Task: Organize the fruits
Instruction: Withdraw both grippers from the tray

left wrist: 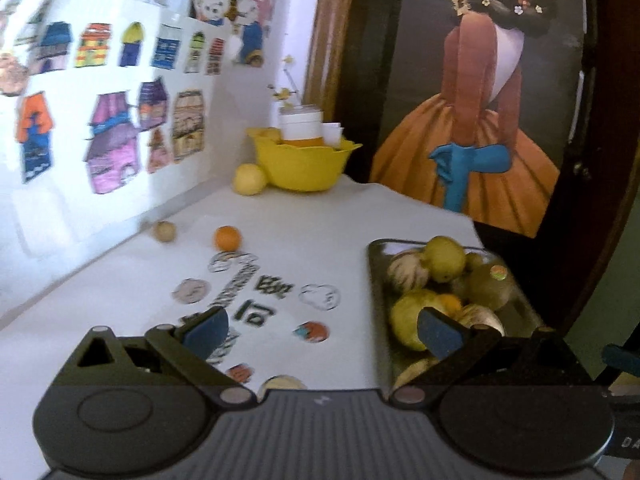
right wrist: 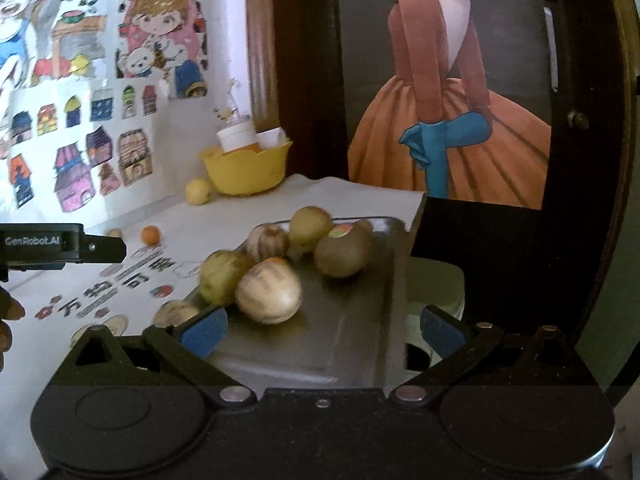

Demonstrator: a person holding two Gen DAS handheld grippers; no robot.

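A grey metal tray (right wrist: pixel 360 320) sits at the table's right edge. In it lie several fruits: a brown kiwi (right wrist: pixel 344 250) with a sticker, a pale striped fruit (right wrist: pixel 268 294) and yellow-green ones (right wrist: pixel 218 282). My right gripper (right wrist: pixel 322 330) hovers open over the tray's near end, holding nothing. To the tray's (left wrist: pixel 376 280) left, over the white printed mat, my left gripper (left wrist: pixel 322 330) is open and empty. Loose on the mat are a small orange (left wrist: pixel 227 238), a tan fruit (left wrist: pixel 164 231) and a yellow fruit (left wrist: pixel 249 179).
A yellow bowl (left wrist: pixel 304 164) with a white cup stands in the far corner by the wall of drawings. Another pale fruit (right wrist: pixel 176 312) lies just left of the tray. The table ends right of the tray, with a dark door and poster behind.
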